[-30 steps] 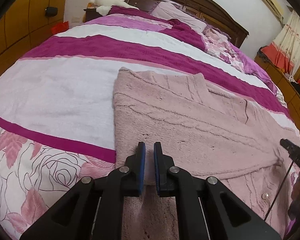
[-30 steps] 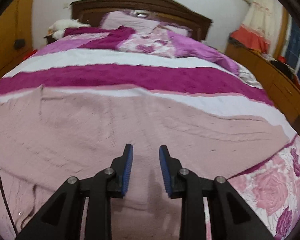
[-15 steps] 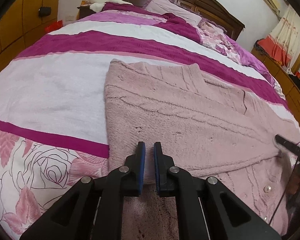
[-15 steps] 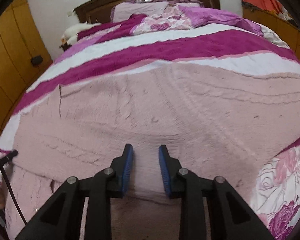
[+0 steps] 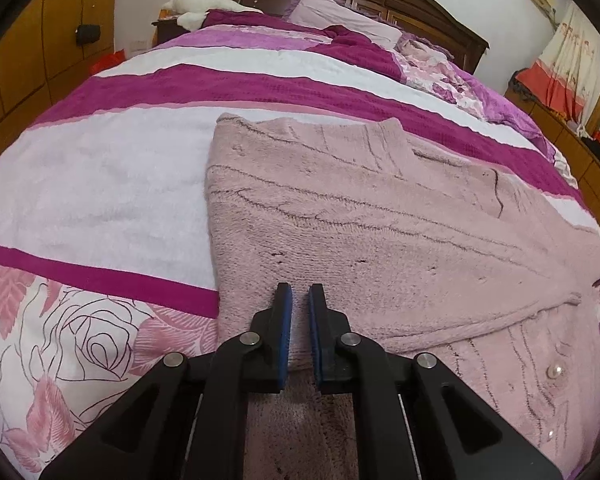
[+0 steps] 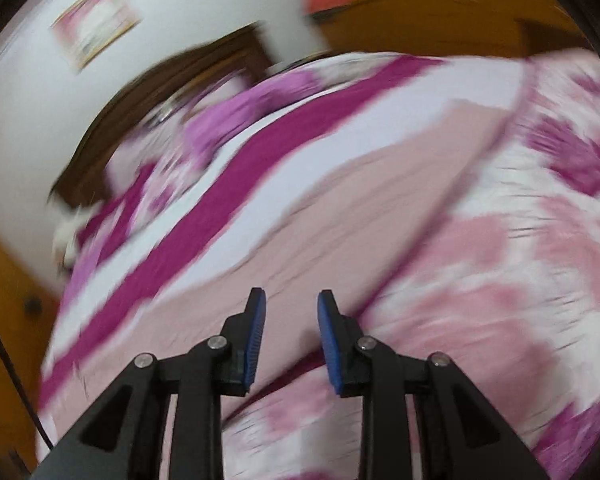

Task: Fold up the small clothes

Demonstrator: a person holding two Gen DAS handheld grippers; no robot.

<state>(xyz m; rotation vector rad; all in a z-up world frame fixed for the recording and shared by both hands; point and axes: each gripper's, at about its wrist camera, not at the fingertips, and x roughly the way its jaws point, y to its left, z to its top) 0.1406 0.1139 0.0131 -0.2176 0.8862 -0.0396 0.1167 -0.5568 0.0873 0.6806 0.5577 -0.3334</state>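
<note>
Pink cardigan spread flat on striped bedspread; left gripper closed, empty, above near hem; right gripper parted, empty, above cardigan's edge, view blurred.

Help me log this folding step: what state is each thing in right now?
Pink knit cardigan: lying flat on the bed, part folded over itself, pearl buttons showing.
Left claw: shut, empty, over the cardigan's near edge.
Right claw: open, empty; view blurred.
Striped bedspread: spread flat under the cardigan.
</note>
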